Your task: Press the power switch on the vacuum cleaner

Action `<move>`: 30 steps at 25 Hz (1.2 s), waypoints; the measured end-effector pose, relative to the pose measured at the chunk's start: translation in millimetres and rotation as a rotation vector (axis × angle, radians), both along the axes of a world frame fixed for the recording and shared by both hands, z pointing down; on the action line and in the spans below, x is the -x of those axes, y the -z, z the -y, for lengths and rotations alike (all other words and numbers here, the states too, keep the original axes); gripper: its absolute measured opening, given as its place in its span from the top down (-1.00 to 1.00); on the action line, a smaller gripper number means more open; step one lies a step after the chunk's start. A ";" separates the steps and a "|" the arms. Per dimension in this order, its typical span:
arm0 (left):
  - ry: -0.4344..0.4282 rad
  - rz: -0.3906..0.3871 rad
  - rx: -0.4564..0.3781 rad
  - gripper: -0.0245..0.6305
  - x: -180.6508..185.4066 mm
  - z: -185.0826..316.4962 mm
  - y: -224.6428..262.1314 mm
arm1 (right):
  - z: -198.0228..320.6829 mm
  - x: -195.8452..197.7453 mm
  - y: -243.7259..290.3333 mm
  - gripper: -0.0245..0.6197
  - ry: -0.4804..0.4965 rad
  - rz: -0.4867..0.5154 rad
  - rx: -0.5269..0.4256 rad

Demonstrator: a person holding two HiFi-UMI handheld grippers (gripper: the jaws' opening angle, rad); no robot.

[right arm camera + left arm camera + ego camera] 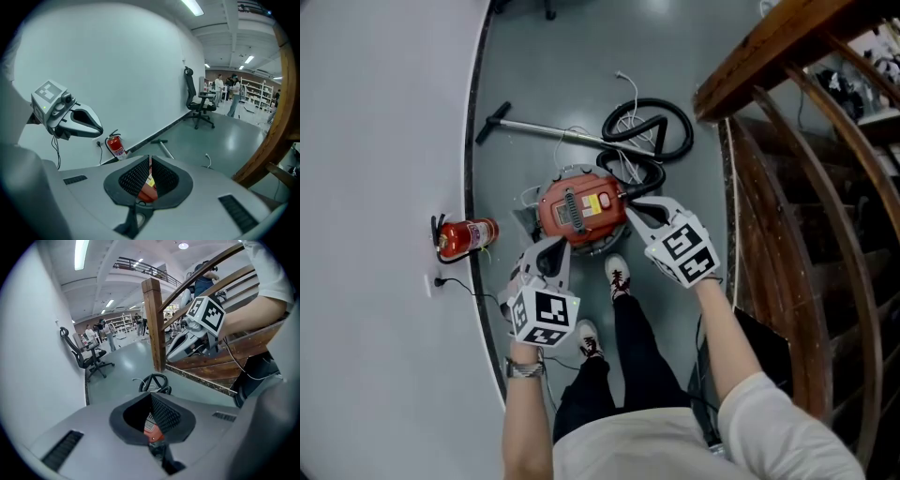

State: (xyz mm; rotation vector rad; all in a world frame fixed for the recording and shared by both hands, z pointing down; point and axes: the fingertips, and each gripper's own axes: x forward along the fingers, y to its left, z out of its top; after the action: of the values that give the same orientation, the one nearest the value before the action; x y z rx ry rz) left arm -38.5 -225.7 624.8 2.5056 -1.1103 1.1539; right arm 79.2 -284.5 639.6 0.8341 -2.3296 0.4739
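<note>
Two grippers, left [555, 249] and right [636, 206], flank one red vacuum cleaner [581, 211], both jaw pairs pressed together, empty; they overlap its rim, its top detail too small to tell.

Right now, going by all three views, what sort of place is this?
Likely a large open-plan indoor hall, office or lab rather than a home: wooden staircase railing over a smooth grey floor, office chair by the white wall, fire extinguisher at the wall's foot.
</note>
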 end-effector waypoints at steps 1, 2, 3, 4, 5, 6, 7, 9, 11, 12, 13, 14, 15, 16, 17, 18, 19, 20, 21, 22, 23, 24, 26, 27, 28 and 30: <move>0.000 0.003 -0.007 0.93 1.4 0.0 5.1 | -3.0 -0.3 5.9 0.81 0.000 0.001 -0.006; -0.001 0.007 -0.014 0.93 2.8 0.3 10.4 | -5.5 -0.7 11.8 0.81 -0.001 0.000 -0.013; 0.000 0.009 -0.021 0.93 4.2 0.8 15.9 | -7.6 -1.1 17.9 0.80 0.000 0.000 -0.020; 0.001 0.010 -0.028 0.93 5.6 1.4 21.5 | -9.1 -1.5 24.1 0.80 0.000 -0.002 -0.028; 0.001 0.011 -0.035 0.93 6.8 1.8 27.1 | -10.4 -2.0 30.6 0.80 -0.001 -0.003 -0.037; 0.000 0.012 -0.042 0.93 7.9 1.8 32.3 | -11.6 -2.8 37.4 0.80 -0.003 -0.005 -0.047; -0.002 0.014 -0.049 0.93 8.9 1.6 37.2 | -12.8 -3.8 44.3 0.80 -0.006 -0.008 -0.056; -0.003 0.014 -0.059 0.93 11.0 0.5 47.7 | -15.4 -6.2 58.6 0.80 -0.012 -0.012 -0.074; 0.006 -0.003 -0.066 0.93 12.0 -1.3 61.3 | -18.2 -8.5 73.5 0.80 -0.017 -0.015 -0.091; 0.010 -0.016 -0.071 0.93 11.5 -2.4 69.4 | -19.5 -9.8 80.8 0.80 -0.020 -0.016 -0.099; 0.013 -0.027 -0.079 0.93 10.6 -3.5 77.6 | -20.7 -10.8 88.0 0.80 -0.022 -0.016 -0.107; 0.012 -0.032 -0.088 0.93 9.9 -4.7 85.2 | -22.1 -11.3 95.2 0.81 -0.023 -0.016 -0.114; 0.008 -0.034 -0.096 0.93 9.4 -6.0 91.9 | -23.6 -11.2 102.7 0.80 -0.023 -0.015 -0.123; 0.003 -0.033 -0.105 0.93 9.1 -7.2 97.9 | -25.2 -10.9 110.7 0.80 -0.022 -0.014 -0.133; -0.003 -0.029 -0.112 0.93 8.8 -8.3 103.3 | -26.7 -10.7 118.8 0.81 -0.021 -0.015 -0.143; -0.009 -0.026 -0.118 0.93 9.0 -9.4 108.5 | -28.4 -10.9 126.7 0.80 -0.021 -0.016 -0.153; -0.013 -0.023 -0.124 0.93 9.9 -10.7 113.8 | -30.4 -11.1 134.2 0.80 -0.023 -0.017 -0.163; -0.015 -0.020 -0.130 0.93 11.5 -12.1 119.3 | -32.6 -11.2 141.4 0.80 -0.025 -0.019 -0.173; -0.016 -0.018 -0.137 0.93 13.3 -13.6 124.9 | -35.0 -11.1 148.4 0.80 -0.027 -0.021 -0.182; -0.017 -0.016 -0.145 0.93 14.5 -15.6 130.6 | -37.5 -11.1 155.4 0.80 -0.030 -0.023 -0.192; -0.020 -0.014 -0.151 0.93 15.0 -18.1 136.2 | -40.2 -11.4 162.2 0.80 -0.033 -0.025 -0.201; -0.023 -0.014 -0.158 0.93 14.7 -21.1 141.5 | -43.1 -11.7 168.7 0.80 -0.035 -0.027 -0.211; -0.028 -0.013 -0.168 0.93 13.9 -27.9 150.7 | -49.4 -11.9 181.0 0.81 -0.035 -0.029 -0.227; -0.029 -0.012 -0.171 0.93 14.1 -31.3 154.7 | -52.9 -11.6 186.7 0.80 -0.034 -0.030 -0.233; -0.032 -0.011 -0.174 0.93 14.7 -34.6 158.7 | -56.8 -11.2 192.2 0.81 -0.033 -0.032 -0.238; -0.037 -0.009 -0.184 0.93 15.8 -39.8 167.2 | -64.5 -11.0 202.8 0.81 -0.032 -0.037 -0.250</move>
State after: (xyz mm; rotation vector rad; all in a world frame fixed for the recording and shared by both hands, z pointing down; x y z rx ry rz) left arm -54.3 -185.8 457.6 2.6754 -1.2247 1.0937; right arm 90.2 -220.0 436.8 0.9878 -2.3757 0.1796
